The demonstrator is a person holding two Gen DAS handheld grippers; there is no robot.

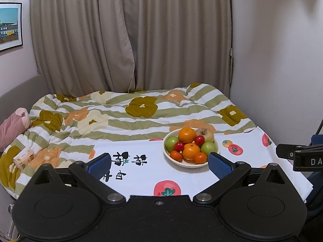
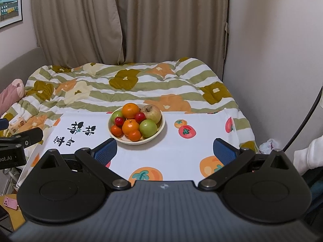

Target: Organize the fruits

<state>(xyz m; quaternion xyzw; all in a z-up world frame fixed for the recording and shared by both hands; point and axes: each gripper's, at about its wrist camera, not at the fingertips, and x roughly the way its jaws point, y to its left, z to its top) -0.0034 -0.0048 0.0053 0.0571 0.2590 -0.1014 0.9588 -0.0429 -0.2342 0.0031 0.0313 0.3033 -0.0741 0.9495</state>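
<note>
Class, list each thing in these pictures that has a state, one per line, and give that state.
Left gripper: open, empty.
Right gripper: open, empty.
Fruit bowl: upright, heaped with fruit.
Curtains: drawn shut.
Quilt: spread out, rumpled.
Printed cloth: laid flat under the bowl.

Both views are evenly and softly lit by warm indoor light from above; nothing is blown out. The bowl [image 2: 137,139] throws a soft shadow toward five o'clock on the white cloth [image 2: 181,151], and a fainter one in the left wrist view. Dim grey shading falls on the right wall [image 1: 282,40] near two o'clock. The fruit is sharp and saturated, with small highlights on the green apples. Fisheye distortion bends the curtains [image 1: 131,36] and the picture frame [image 1: 10,26] at nine to ten o'clock. Corners vignette to black. The black tongs bodies at six o'clock look slightly soft and grainy.
</note>
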